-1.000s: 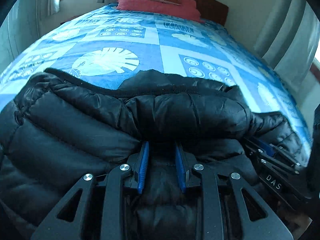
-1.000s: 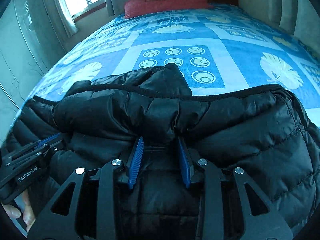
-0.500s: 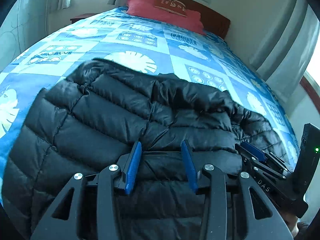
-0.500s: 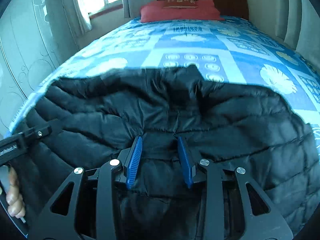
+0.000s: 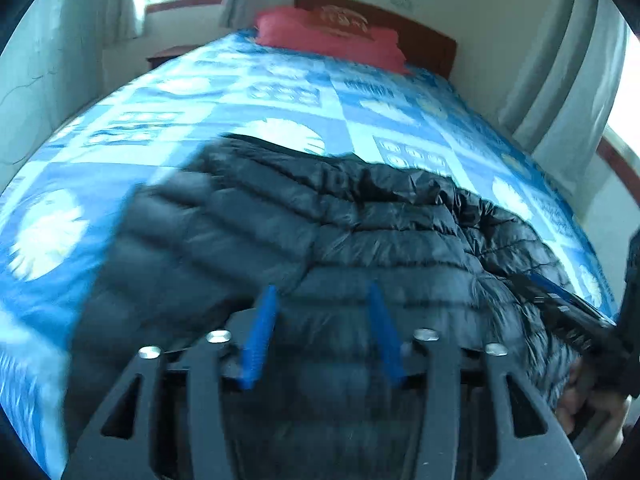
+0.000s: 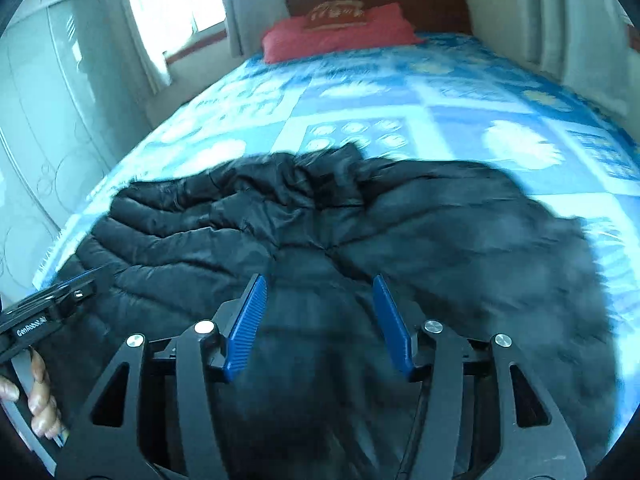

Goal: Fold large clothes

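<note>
A black quilted puffer jacket (image 5: 320, 232) lies spread on the near end of the bed, also seen in the right wrist view as the jacket (image 6: 360, 232). My left gripper (image 5: 322, 292) hovers above its near part, jaws opening, with no fabric pinched between the blue pads (image 5: 260, 320). My right gripper (image 6: 318, 284) also hangs over the jacket, jaws opening, with nothing held between its blue pads (image 6: 248, 320). The right gripper shows at the left wrist view's right edge (image 5: 560, 312); the left gripper shows at the right wrist view's left edge (image 6: 48, 312).
The bed's blue patterned cover (image 5: 280, 96) stretches away to a red pillow (image 5: 332, 38) and a wooden headboard (image 6: 420, 4). A window (image 6: 176, 4) and wardrobe doors (image 6: 44, 92) stand on the left, curtains (image 5: 560, 92) on the right. A hand (image 6: 40, 392) holds the left gripper's handle.
Both grippers let go of the jacket's folded edge, opened wider and pulled back and up. The jacket now lies flatter on the bed.
</note>
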